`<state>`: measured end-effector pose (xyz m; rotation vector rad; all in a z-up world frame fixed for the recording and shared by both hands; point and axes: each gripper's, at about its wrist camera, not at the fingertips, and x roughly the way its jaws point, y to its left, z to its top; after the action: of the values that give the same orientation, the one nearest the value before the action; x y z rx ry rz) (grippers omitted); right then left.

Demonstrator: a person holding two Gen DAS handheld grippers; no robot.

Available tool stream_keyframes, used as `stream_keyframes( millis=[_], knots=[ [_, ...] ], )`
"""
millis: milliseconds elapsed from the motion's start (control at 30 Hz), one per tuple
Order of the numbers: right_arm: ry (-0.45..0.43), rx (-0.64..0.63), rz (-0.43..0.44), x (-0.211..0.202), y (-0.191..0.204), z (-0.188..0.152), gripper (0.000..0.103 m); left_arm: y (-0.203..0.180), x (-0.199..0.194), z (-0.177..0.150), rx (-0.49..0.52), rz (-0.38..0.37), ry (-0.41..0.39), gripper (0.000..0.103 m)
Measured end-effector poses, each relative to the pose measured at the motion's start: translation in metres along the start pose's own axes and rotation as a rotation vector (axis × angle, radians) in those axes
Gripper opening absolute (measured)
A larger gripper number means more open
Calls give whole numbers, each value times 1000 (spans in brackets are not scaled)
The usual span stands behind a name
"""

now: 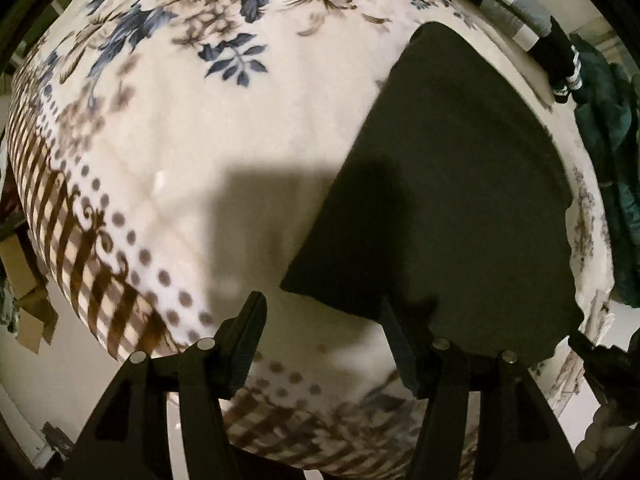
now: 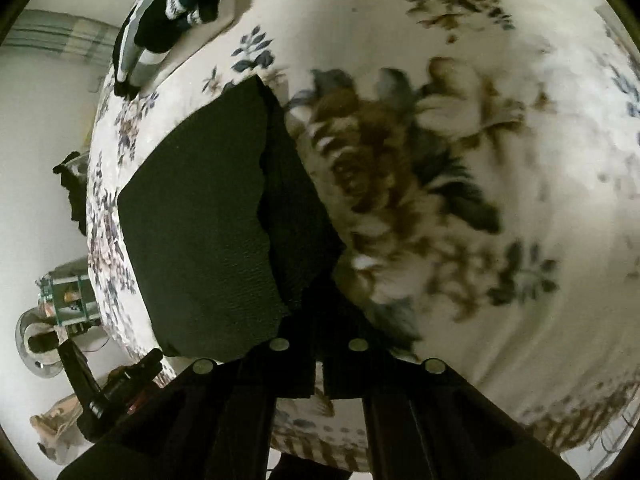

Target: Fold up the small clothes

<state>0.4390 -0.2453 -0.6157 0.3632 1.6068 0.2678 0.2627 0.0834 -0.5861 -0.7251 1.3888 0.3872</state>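
Note:
A dark green garment (image 1: 460, 200) lies flat on the floral blanket (image 1: 200, 140), at the right of the left wrist view. My left gripper (image 1: 324, 312) is open and empty, just above the garment's near corner, its right finger (image 1: 396, 340) over the cloth edge. In the right wrist view the same garment (image 2: 200, 220) lies at the left with a folded layer (image 2: 296, 216) along its right side. My right gripper (image 2: 318, 308) is shut on that layer's near corner.
A pile of black, grey and white striped clothes (image 1: 520, 16) lies at the blanket's far edge; it also shows in the right wrist view (image 2: 168, 12). Dark teal cloth (image 1: 608, 160) hangs beyond the bed edge. Cardboard boxes (image 1: 28, 300) stand on the floor at the left.

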Motion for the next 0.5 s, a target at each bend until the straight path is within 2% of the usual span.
stream_keyframes(
  millis=[67,100,133,167,233,300,333,367,500],
  knots=[
    [65,12,-27,10,-9,1,0,4,-2,-4,-5,1,0,56],
    [91,30,-80,19,-12,4,0,6,-3,-3,-6,2,-1,56],
    [120,32,-82,25,-16,7,1,8,-4,-1,-10,1,-2,56],
    [206,48,-39,37,-21,14,2,10,-8,3,-17,3,-12,56],
    [262,90,1,40,-26,26,2,15,-19,7,-18,-4,-40,56],
    [178,70,50,25,-20,47,17,12,-27,25,-3,-17,-79,56],
    [140,34,67,20,-12,59,39,10,-28,32,4,-16,-92,56],
    [118,10,86,18,-6,68,52,5,-29,47,15,-24,-115,56],
    [38,-83,139,26,31,120,52,-27,-17,108,79,-47,-154,56]
  ],
)
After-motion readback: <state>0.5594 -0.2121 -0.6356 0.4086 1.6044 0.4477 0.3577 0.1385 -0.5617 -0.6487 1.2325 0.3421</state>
